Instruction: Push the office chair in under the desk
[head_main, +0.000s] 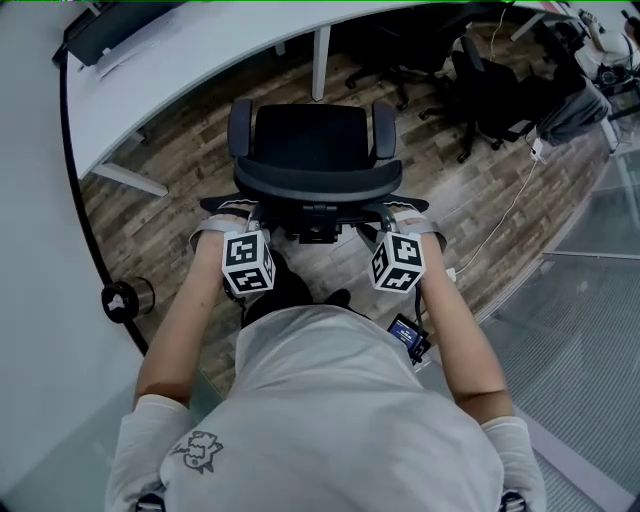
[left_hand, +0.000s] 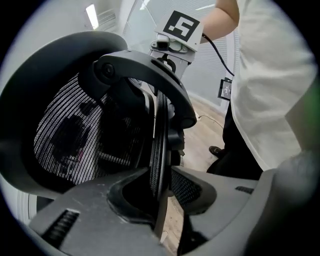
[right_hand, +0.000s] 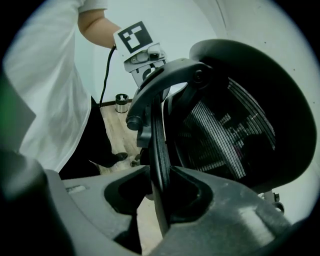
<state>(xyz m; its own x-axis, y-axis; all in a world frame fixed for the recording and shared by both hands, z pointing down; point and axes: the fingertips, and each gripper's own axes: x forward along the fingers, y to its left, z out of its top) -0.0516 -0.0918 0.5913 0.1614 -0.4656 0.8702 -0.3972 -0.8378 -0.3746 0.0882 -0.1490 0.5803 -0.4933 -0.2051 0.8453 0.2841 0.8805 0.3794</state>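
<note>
- Wood-plank floor (head_main: 150, 225) underfoot, person's torso and forearms closest in the head view.
- Just ahead, left gripper (left_hand: 162, 186) pinching the left edge of the mesh backrest (head_main: 318, 185), thin rim caught between the jaws.
- Right gripper (right_hand: 161, 182) clamped the same way on the right edge; level with the left, neither nearer.
- Office chair (head_main: 312, 150) dead ahead of both, back turned to the person, seat (head_main: 310, 135) and armrests pointing away at the desk.
- Backrest's long axis side to side, square across the line of push.
- Beyond the seat front, a strip of bare floor, then a white desk leg (head_main: 321, 62) roughly in line with the seat's middle.
- Farthest, curved white desk (head_main: 200, 70); chair near it, not yet under.
- Probably calls for an even forward shove, steered off that leg.
</note>
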